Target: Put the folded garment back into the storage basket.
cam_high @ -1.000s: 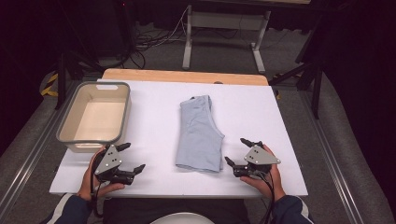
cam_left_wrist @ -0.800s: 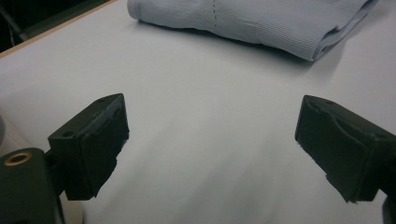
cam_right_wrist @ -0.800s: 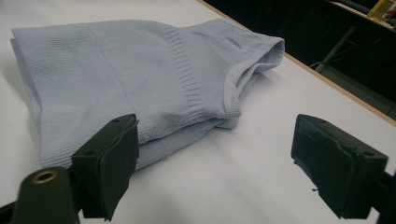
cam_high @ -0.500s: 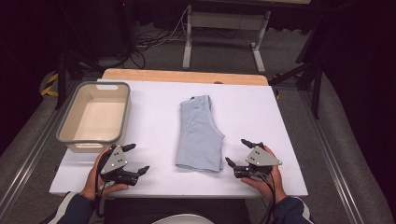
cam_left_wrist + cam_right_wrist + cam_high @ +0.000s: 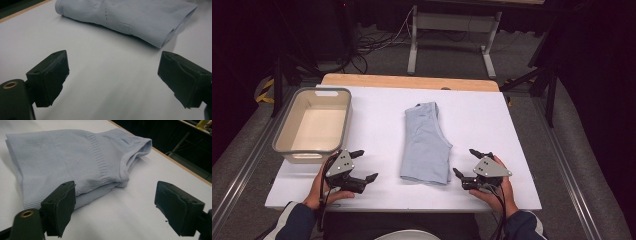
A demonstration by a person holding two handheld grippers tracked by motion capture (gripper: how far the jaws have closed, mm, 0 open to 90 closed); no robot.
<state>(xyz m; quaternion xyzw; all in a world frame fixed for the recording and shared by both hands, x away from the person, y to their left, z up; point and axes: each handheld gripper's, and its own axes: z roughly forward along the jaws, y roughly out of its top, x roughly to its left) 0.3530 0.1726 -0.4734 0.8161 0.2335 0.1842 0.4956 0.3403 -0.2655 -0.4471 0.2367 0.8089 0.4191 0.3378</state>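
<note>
A folded light blue knit garment (image 5: pixel 427 142) lies lengthwise in the middle of the white table (image 5: pixel 472 115). My left gripper (image 5: pixel 364 165) rests open near the front edge, a short way left of the garment's near end, with nothing between its jaws. My right gripper (image 5: pixel 466 162) is open just right of that near end. The left gripper view has the garment (image 5: pixel 130 16) lying ahead beyond bare table, between wide-apart jaws (image 5: pixel 113 80). In the right gripper view the garment (image 5: pixel 65 160) sits close, its ribbed hem by the left jaw, the gripper (image 5: pixel 115 208) holding nothing.
A grey plastic bin (image 5: pixel 314 125), with nothing inside, stands at the table's left side, just beyond my left hand. A wooden strip (image 5: pixel 412 81) borders the far edge. Dark floor with cables and a metal stand lies behind the table.
My left gripper has crept a little to the right, toward the garment. The right gripper and the garment have hardly moved.
</note>
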